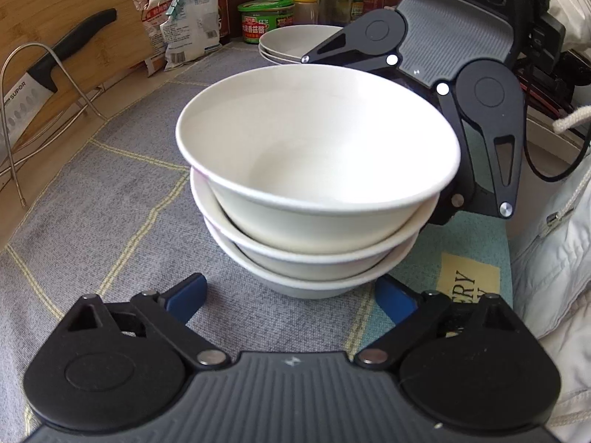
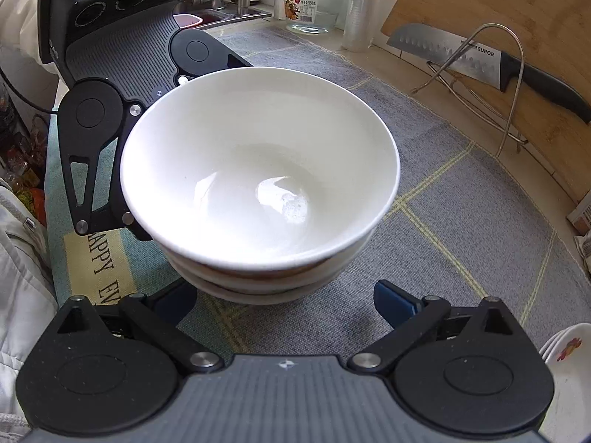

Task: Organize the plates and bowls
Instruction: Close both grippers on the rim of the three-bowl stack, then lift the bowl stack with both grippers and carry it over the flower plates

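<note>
The stack of three white bowls stands upright just ahead of both grippers, its base between the spread blue fingertips of the left gripper and the right gripper, both unclamped and about equally near.

A: The 3 stacked bowls were plain white, and the mat under them was grey with pale yellow lines crossing it.

B: The mat's edge strip was teal with a cream patch and dark lettering. The knife had a black handle, and the gripper fingertips were blue.
</note>
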`<action>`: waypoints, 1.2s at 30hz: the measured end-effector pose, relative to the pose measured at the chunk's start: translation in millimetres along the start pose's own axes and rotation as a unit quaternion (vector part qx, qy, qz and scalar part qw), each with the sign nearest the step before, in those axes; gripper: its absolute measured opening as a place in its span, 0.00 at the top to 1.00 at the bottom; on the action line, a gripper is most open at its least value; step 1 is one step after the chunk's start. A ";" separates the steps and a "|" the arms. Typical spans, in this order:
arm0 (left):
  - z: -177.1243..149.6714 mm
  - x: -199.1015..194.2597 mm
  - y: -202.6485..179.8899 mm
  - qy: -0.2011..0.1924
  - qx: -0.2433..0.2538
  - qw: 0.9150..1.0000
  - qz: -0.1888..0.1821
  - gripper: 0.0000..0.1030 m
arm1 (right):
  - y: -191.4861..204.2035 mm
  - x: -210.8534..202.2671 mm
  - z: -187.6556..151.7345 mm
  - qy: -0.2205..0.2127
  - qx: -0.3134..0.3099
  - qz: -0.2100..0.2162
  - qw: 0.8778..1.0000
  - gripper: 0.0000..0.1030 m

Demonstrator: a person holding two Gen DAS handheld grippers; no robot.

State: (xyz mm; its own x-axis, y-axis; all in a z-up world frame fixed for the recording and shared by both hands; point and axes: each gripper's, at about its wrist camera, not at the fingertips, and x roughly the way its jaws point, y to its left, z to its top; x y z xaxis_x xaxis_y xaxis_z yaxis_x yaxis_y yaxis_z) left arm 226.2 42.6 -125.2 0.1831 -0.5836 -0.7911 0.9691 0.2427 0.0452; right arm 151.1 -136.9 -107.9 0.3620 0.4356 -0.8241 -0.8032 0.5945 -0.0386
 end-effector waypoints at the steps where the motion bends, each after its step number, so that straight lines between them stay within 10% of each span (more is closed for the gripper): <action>1: 0.9 0.0 1.2 0.002 0.009 1.000 -0.005 0.08 | -0.2 0.2 1.2 -0.001 -0.006 0.001 1.000 0.00; 14: 9.9 3.9 5.8 0.009 0.075 0.996 -0.040 0.24 | 3.4 -3.2 11.2 0.011 -0.068 0.034 0.997 0.18; 36: 13.9 11.0 3.8 0.018 0.085 0.995 -0.053 0.25 | -1.2 1.1 14.0 0.019 -0.058 0.045 0.997 0.18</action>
State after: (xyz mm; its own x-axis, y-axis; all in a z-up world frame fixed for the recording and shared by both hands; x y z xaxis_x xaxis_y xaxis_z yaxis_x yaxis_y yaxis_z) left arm 234.2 26.2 -125.3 0.0759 -0.5696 -0.8184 0.9971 0.0461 0.0604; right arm 159.2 -127.7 -100.8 0.2696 0.4560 -0.8482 -0.8817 0.4711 -0.0270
